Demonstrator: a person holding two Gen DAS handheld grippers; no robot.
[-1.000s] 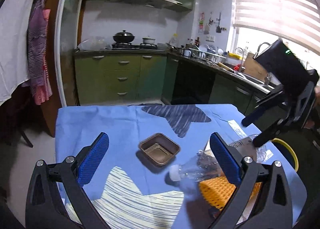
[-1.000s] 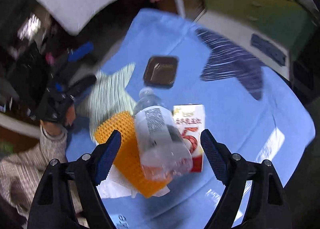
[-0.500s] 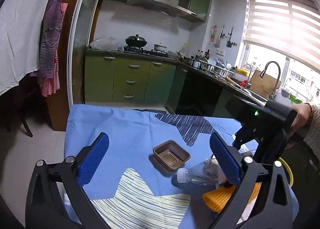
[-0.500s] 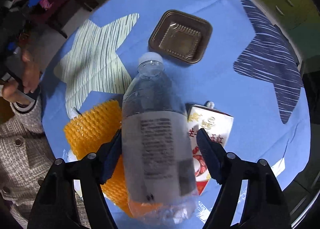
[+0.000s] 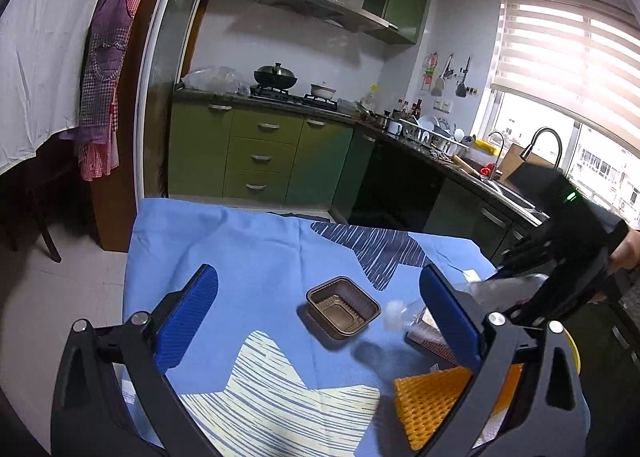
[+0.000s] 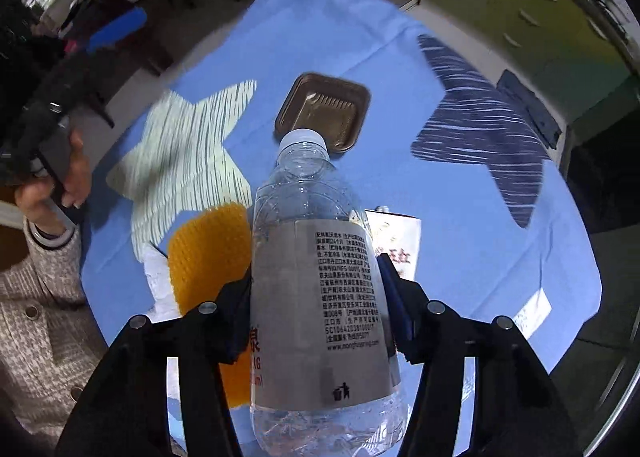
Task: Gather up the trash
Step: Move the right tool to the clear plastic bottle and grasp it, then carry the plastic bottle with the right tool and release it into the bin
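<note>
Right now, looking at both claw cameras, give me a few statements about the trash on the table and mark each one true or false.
1. The right claw is shut on the clear plastic bottle. True.
2. The left claw holds the brown plastic tray. False: it is open and holds nothing; the tray sits on the blue tablecloth.
3. The bottle has no cap. False: a white cap is on.
4. An orange foam net lies beside the bottle. True.
5. The drink carton stands upright. False: it lies flat.

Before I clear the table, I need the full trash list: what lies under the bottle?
Under the bottle, held by the right gripper, show an orange foam net and a carton. The bottle hides parts of both.
</note>
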